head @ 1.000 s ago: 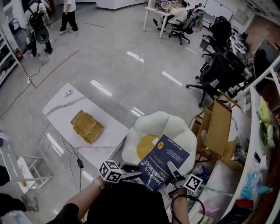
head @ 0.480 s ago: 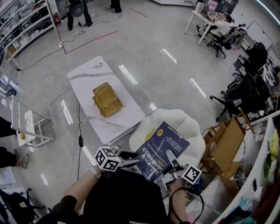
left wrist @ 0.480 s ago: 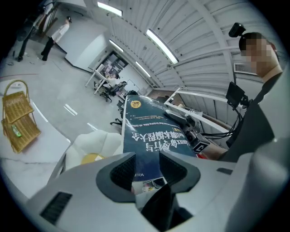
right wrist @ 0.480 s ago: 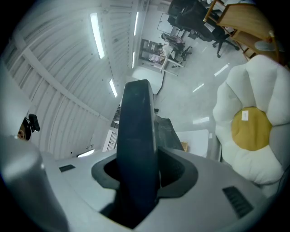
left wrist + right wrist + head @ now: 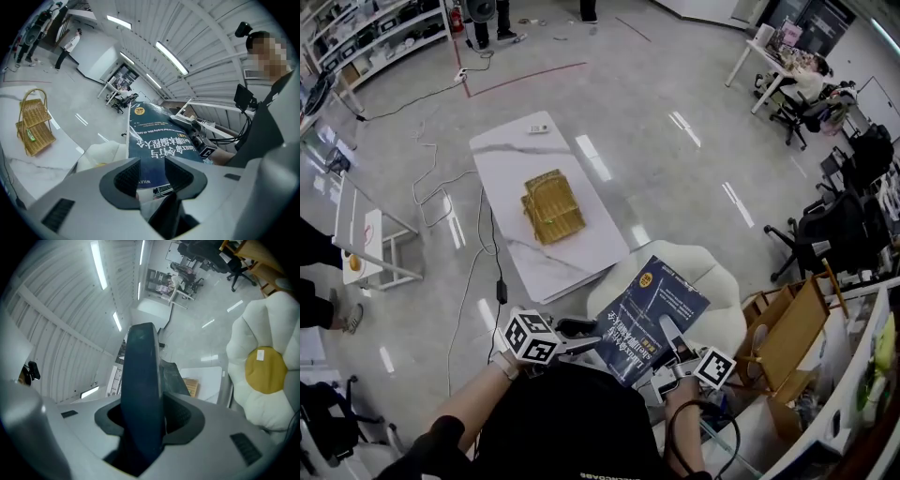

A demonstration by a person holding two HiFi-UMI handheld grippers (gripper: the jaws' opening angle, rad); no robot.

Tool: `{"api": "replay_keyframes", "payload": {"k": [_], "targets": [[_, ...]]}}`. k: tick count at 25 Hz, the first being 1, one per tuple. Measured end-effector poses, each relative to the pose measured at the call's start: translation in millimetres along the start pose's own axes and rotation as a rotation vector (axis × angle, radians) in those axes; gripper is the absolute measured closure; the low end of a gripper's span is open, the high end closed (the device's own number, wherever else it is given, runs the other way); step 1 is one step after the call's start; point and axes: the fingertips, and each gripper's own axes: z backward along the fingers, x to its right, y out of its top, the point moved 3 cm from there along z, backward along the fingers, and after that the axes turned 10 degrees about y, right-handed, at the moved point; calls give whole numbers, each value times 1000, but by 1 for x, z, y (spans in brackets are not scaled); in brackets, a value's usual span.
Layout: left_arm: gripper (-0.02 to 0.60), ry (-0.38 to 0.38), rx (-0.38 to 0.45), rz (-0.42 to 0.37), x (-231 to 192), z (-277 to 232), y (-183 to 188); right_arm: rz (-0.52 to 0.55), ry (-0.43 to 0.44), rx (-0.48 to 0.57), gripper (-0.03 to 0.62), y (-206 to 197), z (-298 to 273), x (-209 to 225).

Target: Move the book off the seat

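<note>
head view: the book [image 5: 652,317] is held in the air just in front of the person, above the near left edge of the white flower-shaped seat [image 5: 719,302] and no longer resting on it. its long axis runs from the person's chest up and to the right. the left gripper [image 5: 581,345] meets its near left edge and the right gripper [image 5: 667,339] grips its near right side, so both are equally close. the marble table [image 5: 511,164] with a wicker basket [image 5: 551,206] lies to the left and further out, well apart from the book. the book's underside and most of the seat's near rim are hidden.

left gripper view: the jaws stand on either side of the book's near edge and look clenched on it. the cover slopes away towards the right gripper, whose hold on the far side is small here. the seat's white cushion shows below and left, cut off by the gripper body.

right gripper view: the book is seen edge-on, clamped between the jaws. the seat lies to the right and below, apart from the book. the table and basket are partly hidden behind the book.
</note>
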Motion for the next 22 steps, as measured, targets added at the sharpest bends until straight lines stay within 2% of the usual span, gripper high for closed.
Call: {"api": "replay_keyframes", "payload": {"k": [10,16,22], "targets": [[416,-7,26,57,-77,68,33,-29,-55,22,411,-31,-91,6],[416,-1,30,46,-126,110,47,-67,-125,62,411,-52,-136,21],[416,-13,25,35,-165,158,52,-51,-170,86,411,-74,-180,33]]}}
